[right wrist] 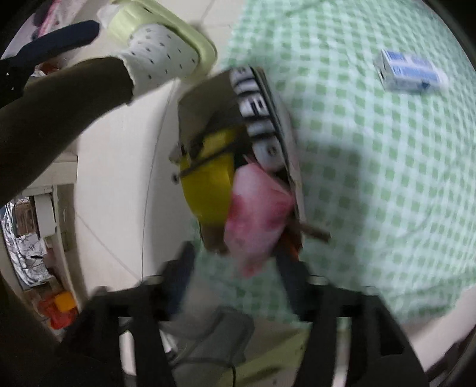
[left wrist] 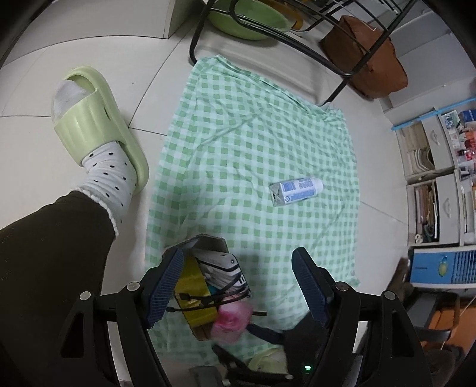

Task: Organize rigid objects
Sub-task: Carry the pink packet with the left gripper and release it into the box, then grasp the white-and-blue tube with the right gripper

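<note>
A green checked cloth [left wrist: 253, 134] is spread on the tiled floor. On it lies a blue-and-white carton [left wrist: 296, 190] [right wrist: 410, 73], apart from both grippers. A cardboard box [left wrist: 208, 241] [right wrist: 202, 101] at the cloth's near left edge holds a yellow tape roll [left wrist: 195, 294] [right wrist: 208, 190], a black-and-white object [left wrist: 226, 268] [right wrist: 258, 110], a black cable and a pink object [left wrist: 232, 323] [right wrist: 258, 214]. My left gripper [left wrist: 237, 253] hangs open over the box, its left finger beside the roll. My right gripper [right wrist: 235, 251] is blurred, its fingers spread, with the pink object at its tips.
A person's foot in a dotted sock and pale green slipper [left wrist: 98, 134] stands left of the cloth. A black metal frame [left wrist: 342, 71], a green basin [left wrist: 250, 23] and a brown bag [left wrist: 366, 59] lie beyond it. Drawer units [left wrist: 440, 178] line the right side.
</note>
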The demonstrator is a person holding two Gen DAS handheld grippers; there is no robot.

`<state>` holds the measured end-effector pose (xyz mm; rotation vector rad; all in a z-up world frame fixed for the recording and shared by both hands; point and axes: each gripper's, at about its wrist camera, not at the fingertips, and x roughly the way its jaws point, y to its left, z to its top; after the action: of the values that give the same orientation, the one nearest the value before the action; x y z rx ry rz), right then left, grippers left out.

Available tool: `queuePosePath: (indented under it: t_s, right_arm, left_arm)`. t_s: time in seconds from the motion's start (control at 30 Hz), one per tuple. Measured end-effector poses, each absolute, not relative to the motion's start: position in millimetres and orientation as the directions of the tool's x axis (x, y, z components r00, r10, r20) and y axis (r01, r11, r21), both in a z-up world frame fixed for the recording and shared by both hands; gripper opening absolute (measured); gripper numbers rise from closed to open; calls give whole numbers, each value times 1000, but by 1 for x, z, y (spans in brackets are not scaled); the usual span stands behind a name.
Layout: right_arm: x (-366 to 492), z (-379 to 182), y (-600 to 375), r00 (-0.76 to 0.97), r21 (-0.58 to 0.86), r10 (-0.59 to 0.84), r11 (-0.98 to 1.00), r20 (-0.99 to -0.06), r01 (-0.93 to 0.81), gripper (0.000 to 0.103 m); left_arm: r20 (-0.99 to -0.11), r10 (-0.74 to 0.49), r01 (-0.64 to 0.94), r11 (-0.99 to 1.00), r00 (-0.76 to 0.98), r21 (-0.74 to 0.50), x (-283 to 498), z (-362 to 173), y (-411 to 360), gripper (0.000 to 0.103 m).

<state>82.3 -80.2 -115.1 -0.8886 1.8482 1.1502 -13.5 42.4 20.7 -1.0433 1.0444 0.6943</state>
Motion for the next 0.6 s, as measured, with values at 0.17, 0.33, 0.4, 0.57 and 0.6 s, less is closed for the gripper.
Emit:
queuePosePath:
  t_s: [0.17,0.33,0.4,0.57,0.6]
  right_arm:
    - [114,-93,-95,-452,379,-161,343,-877,-859,70]
    - [148,-76,-95,-358,307,-124,307,-925,-901,91]
    - [165,-77,-94,-305,255,-137,296,-942,-920,91]
    - [195,-83,-86,-219,179,-147,245,-965,-953,91]
    - [201,-85,-81,-194,160,-146,217,-970,-963,91]
  left_arm:
    - [-923,11,-860,369,384,-353,-11,22,42,84]
    - [-895,83,-865,308,439,-396,-19,30,42,95]
    - [-894,84,-864,312,440,-395,-21,29,39,95]
    - [-906,70,-859,356,417,-367,-12,29,35,99]
    - [-915,67,-859,379,398,-346,-8,29,35,103]
